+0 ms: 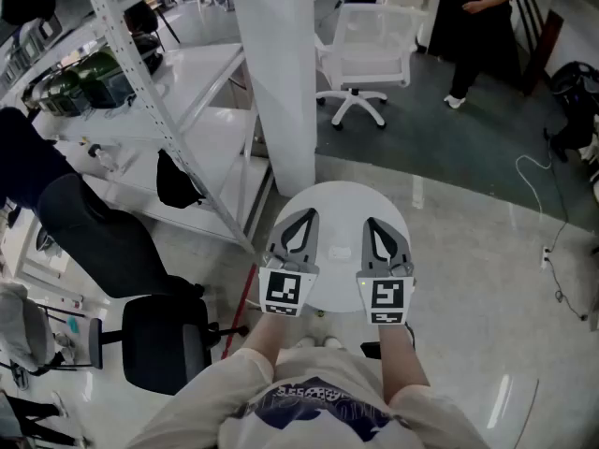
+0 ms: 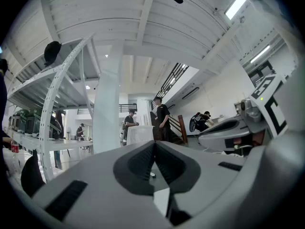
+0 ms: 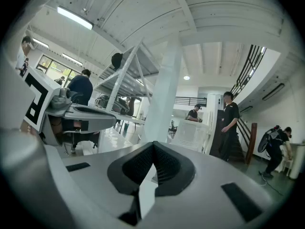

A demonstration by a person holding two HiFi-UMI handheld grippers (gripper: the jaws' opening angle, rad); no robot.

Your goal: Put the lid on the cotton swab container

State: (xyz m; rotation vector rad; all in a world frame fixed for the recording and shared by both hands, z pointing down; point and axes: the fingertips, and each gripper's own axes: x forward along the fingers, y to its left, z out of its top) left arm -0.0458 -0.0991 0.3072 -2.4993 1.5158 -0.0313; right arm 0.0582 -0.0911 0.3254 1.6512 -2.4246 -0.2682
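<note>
left gripper (image 1: pixel 305 217) and right gripper (image 1: pixel 374 224) both closed on nothing, level over round table (image 1: pixel 342 199); lid and swab container not identifiable, maybe the small pale blur (image 1: pixel 340 251) between the claws; likely light, slick thin plastic, so pinch the lid's rim gently.

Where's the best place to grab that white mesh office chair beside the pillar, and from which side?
On the chair, take an armrest, coming from the open seat side that faces you. The armrests look like thin bars that jaws could close around; the mesh backrest is broad and on the far side. Its wheeled base suggests it would roll when pulled.
</note>
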